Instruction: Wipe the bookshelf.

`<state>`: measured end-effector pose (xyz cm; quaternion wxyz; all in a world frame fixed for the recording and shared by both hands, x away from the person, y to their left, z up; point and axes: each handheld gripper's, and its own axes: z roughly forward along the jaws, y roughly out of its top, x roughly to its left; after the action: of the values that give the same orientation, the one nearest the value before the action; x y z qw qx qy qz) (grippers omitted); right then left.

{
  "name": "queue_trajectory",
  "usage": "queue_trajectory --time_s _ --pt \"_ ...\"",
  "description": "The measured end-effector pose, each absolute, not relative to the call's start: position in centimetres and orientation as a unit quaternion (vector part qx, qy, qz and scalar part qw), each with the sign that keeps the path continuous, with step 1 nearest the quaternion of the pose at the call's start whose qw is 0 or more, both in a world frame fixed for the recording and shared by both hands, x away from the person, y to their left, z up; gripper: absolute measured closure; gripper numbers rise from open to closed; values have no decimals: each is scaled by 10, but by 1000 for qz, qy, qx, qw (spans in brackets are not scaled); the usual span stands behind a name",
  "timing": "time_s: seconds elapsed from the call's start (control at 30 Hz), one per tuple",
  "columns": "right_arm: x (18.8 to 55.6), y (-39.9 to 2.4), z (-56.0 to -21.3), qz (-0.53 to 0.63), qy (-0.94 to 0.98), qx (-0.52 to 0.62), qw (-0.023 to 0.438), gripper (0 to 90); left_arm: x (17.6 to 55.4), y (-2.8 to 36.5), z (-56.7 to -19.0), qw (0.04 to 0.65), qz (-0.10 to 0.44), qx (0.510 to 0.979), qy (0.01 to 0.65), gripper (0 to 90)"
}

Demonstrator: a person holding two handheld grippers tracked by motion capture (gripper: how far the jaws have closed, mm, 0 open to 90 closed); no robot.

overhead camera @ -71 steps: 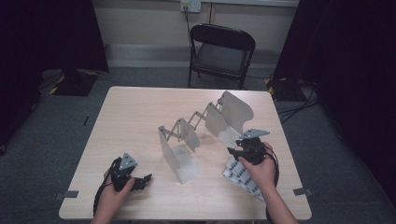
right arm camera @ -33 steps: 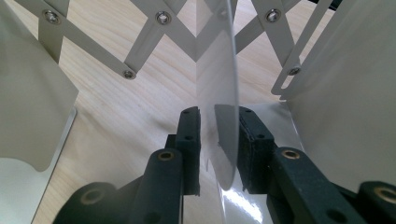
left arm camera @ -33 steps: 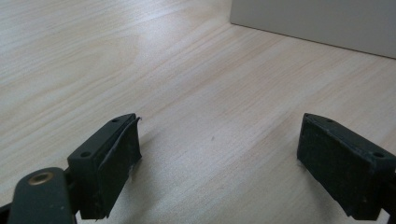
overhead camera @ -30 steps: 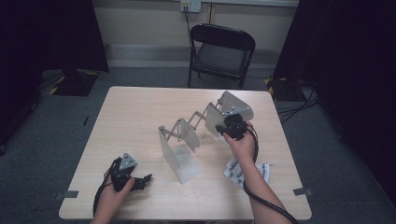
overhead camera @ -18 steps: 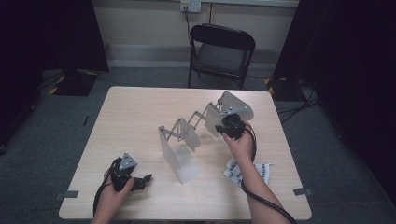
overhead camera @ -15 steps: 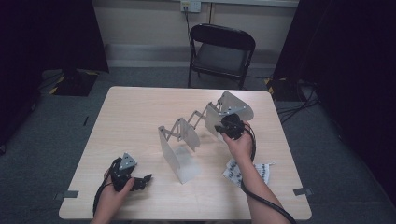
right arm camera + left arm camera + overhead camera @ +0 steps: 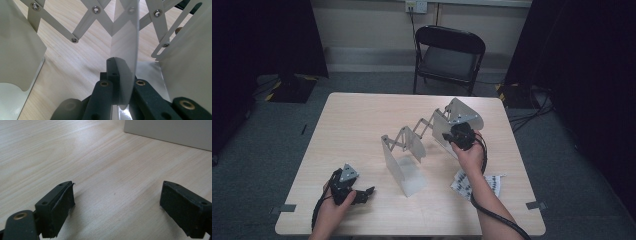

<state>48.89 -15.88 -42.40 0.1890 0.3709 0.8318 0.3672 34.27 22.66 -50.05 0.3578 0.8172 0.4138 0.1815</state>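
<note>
A grey metal accordion rack (image 7: 412, 145) with upright divider plates stands stretched across the middle of the table (image 7: 362, 120). My right gripper (image 7: 458, 135) is at the rack's far right end, shut on the edge of one thin divider plate (image 7: 125, 47); in the right gripper view the plate stands edge-on between the black jaws of my right gripper (image 7: 119, 65), with the rack's scissor links (image 7: 82, 22) beyond. Near the table's front left my left gripper (image 7: 362, 194) rests open. Only bare wood lies between the jaws of my left gripper (image 7: 117, 200).
A small stack of white printed sheets (image 7: 479, 184) lies on the table by my right forearm. A black folding chair (image 7: 449, 55) stands behind the table. One rack plate (image 7: 170, 130) rises just ahead of the left gripper.
My right hand left the printed sheets at the front right and went up to the rack's far end, where the jaws shut on a divider plate. The left hand has kept still.
</note>
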Motion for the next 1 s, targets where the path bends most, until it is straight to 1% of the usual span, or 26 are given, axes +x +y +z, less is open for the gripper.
queue_trajectory --time_s 0.57,1.0 --pt "484 -160 -416 377 826 374 190 900 343 228 -501 353 183 815 422 81" --pt "483 -162 -407 388 822 375 183 900 344 230 -501 351 183 817 419 75"
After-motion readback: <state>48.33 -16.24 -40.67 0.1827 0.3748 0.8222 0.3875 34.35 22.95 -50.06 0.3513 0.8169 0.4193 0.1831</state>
